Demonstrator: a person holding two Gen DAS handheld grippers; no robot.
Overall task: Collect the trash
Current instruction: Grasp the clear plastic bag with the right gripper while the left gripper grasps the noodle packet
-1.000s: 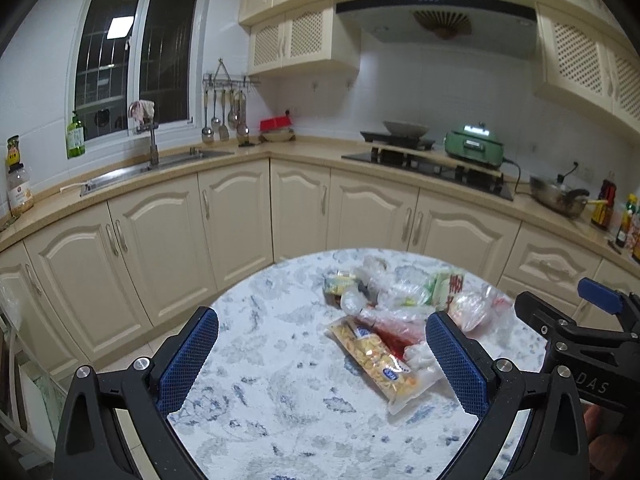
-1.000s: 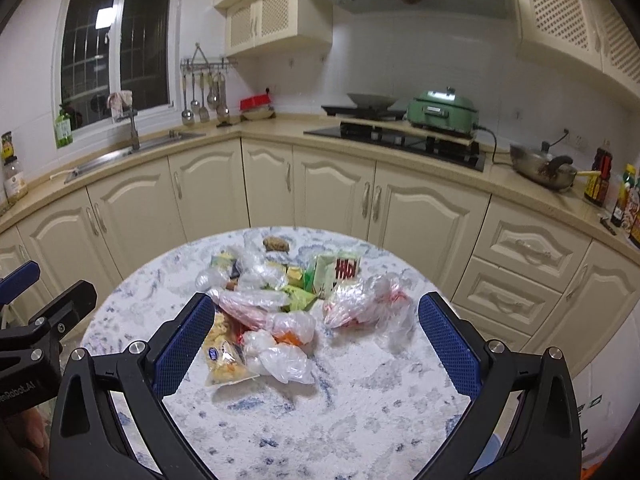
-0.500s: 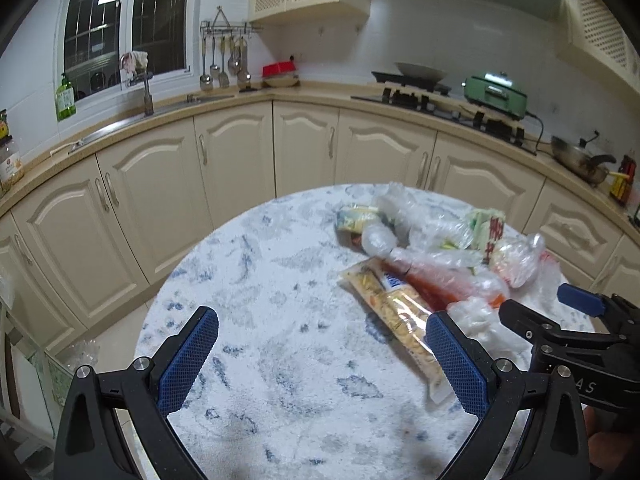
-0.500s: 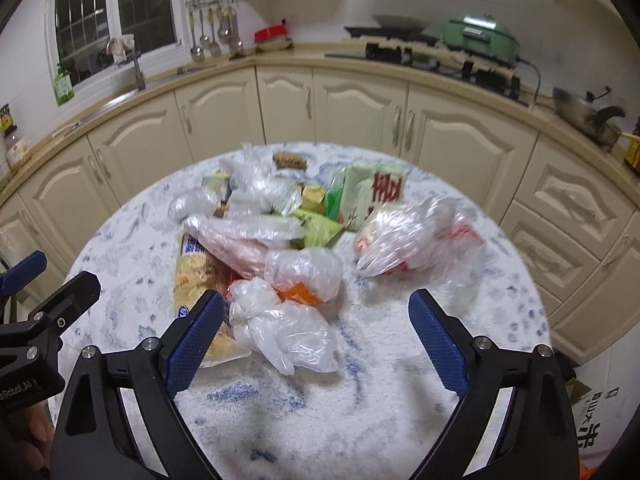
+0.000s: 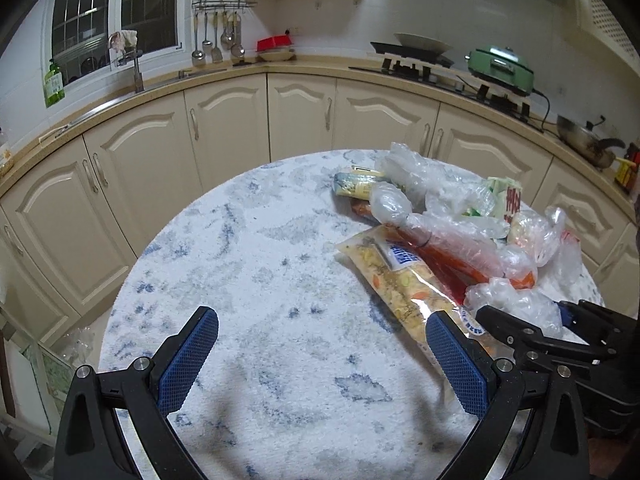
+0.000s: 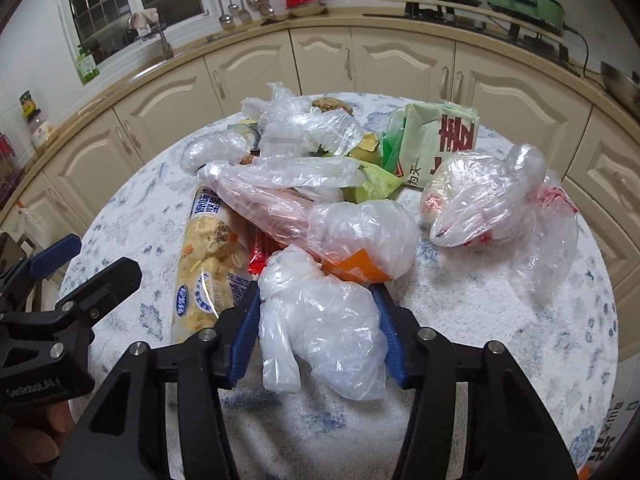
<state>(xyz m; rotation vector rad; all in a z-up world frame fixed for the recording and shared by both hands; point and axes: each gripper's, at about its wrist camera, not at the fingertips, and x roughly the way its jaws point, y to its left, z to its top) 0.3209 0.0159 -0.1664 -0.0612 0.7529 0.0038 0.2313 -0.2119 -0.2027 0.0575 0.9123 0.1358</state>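
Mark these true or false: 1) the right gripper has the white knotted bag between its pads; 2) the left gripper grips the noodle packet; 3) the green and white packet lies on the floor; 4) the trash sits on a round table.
1) True: the right gripper, whose jaws have just been closing, has its pads against the white knotted bag.
2) False: the left gripper is open over bare table; the noodle packet lies beside one finger.
3) False: the green and white packet lies on the table.
4) True.

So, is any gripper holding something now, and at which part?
The right gripper, whose jaws have just been closing, pinches the crumpled white plastic bag across its middle. The left gripper is open and holds nothing.
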